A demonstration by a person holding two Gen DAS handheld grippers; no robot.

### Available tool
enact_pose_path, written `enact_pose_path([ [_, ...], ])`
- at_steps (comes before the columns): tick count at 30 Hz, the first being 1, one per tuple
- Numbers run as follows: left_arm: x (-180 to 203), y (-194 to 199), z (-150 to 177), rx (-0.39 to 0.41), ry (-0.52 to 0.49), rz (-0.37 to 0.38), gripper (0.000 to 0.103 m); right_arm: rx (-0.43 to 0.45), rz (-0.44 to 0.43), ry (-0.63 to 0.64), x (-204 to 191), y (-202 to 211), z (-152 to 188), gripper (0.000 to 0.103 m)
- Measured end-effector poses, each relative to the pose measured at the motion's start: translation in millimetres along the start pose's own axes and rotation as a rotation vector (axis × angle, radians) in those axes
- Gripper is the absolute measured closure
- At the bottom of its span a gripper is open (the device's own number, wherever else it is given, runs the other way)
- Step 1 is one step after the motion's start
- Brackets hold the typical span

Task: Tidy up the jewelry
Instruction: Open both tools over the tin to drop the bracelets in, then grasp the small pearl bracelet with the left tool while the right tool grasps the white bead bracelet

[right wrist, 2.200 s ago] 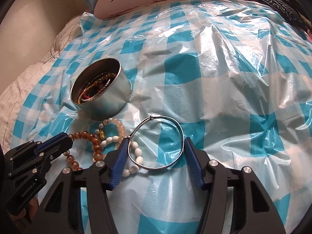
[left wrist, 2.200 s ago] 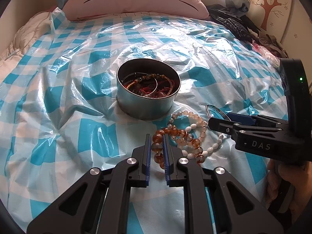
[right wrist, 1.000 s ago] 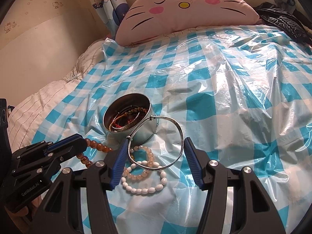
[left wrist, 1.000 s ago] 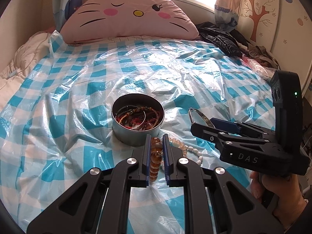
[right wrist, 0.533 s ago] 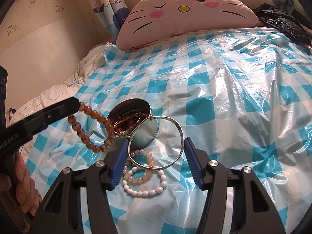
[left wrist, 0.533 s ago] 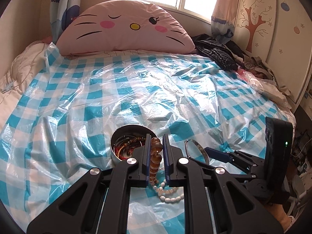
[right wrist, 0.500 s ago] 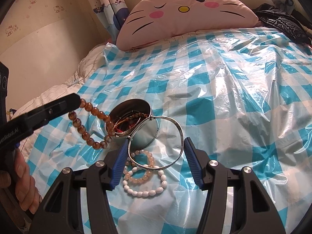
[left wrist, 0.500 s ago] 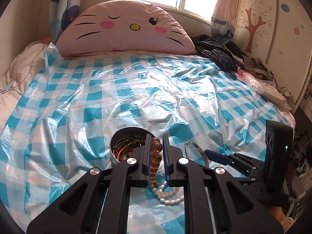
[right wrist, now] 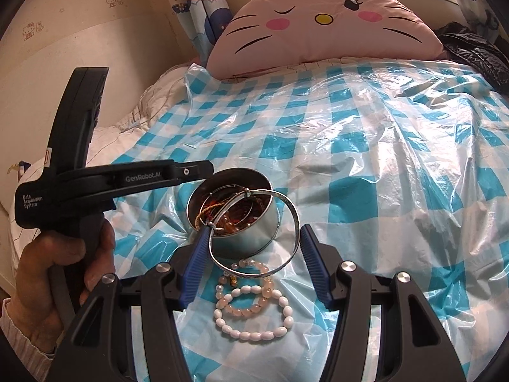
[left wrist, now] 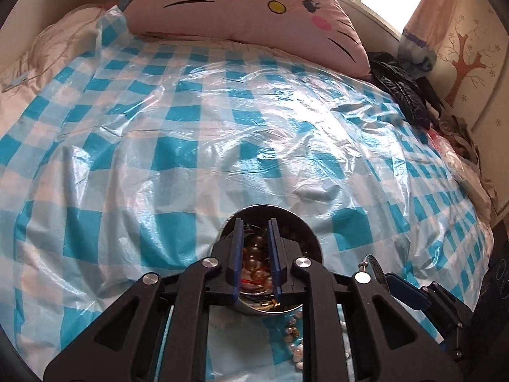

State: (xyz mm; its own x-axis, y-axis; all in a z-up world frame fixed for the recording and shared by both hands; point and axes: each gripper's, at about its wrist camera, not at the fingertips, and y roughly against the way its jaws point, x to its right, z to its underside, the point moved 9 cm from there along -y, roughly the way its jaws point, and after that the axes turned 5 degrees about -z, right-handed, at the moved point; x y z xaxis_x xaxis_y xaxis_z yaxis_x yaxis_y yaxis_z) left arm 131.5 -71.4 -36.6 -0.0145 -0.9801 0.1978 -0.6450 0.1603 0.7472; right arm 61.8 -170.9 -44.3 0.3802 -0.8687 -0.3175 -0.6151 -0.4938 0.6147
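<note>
Steel tin [right wrist: 251,232] sits on the blue-checked plastic sheet [right wrist: 366,165], holding beaded jewelry. Your left gripper [left wrist: 256,245] hangs directly over the tin; its jaws are opening, and only the tin's contents, amber beads among them, show in the gap, with nothing pressed by the pads. Your right gripper [right wrist: 251,254] pinches the silver bangle [right wrist: 294,219] across its width, tilted just in front of the tin. A white bead bracelet [right wrist: 254,315] and a peach bead bracelet [right wrist: 254,283] lie overlapping on the sheet beside the tin.
</note>
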Motion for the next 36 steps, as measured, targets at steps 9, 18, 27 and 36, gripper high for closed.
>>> enact_pose_path([
  [9, -59.9, 9.6, 17.7, 0.028, 0.101, -0.048, 0.057, -0.042, 0.008, 0.132, -22.0, -44.1, -35.1, 0.046],
  [18, -180.8, -9.5, 70.1, -0.042, 0.241, -0.037, 0.059, -0.082, 0.018, 0.149, -19.1, -41.5, -30.4, 0.035],
  [27, -103.9, 29.7, 65.2, -0.022, -0.014, -0.007, 0.057, -0.245, 0.022, 0.042, 21.7, -3.9, 53.4, 0.039],
  [36, 32.5, 23.2, 94.8, -0.114, -0.317, 0.076, 0.054, -0.246, 0.058, 0.008, 32.0, 0.9, 59.5, 0.047],
])
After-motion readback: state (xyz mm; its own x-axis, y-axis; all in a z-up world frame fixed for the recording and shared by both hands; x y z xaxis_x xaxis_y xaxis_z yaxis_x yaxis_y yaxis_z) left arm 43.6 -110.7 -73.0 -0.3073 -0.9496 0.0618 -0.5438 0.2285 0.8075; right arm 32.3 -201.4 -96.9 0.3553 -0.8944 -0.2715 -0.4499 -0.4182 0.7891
